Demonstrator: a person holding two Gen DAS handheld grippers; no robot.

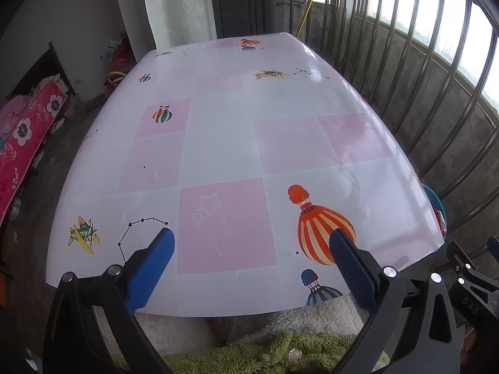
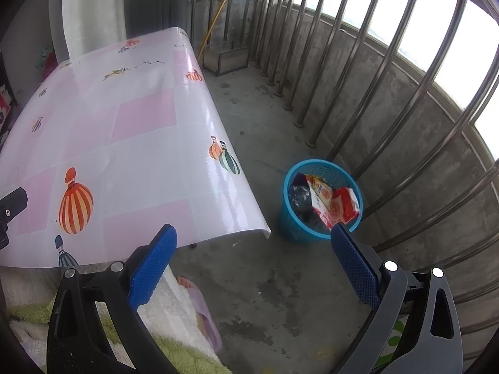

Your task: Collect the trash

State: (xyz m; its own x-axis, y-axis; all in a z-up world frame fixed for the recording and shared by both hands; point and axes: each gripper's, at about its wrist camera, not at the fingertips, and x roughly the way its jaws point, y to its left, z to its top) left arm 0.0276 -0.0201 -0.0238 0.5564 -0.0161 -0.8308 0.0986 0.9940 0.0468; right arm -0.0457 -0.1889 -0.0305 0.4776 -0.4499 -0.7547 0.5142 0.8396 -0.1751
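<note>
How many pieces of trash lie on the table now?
0. The table carries only its printed cloth; the wrappers sit in the blue basket on the floor beside it.

table [image 1: 218,143], floor [image 2: 255,280] under blue basket [image 2: 291,227]

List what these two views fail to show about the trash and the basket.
- Blue basket: its lower contents are covered by the red and yellow wrappers in the right wrist view.
- Left wrist view: the table hides all but the basket's rim.
- Wrapper print: too small to read.
</note>
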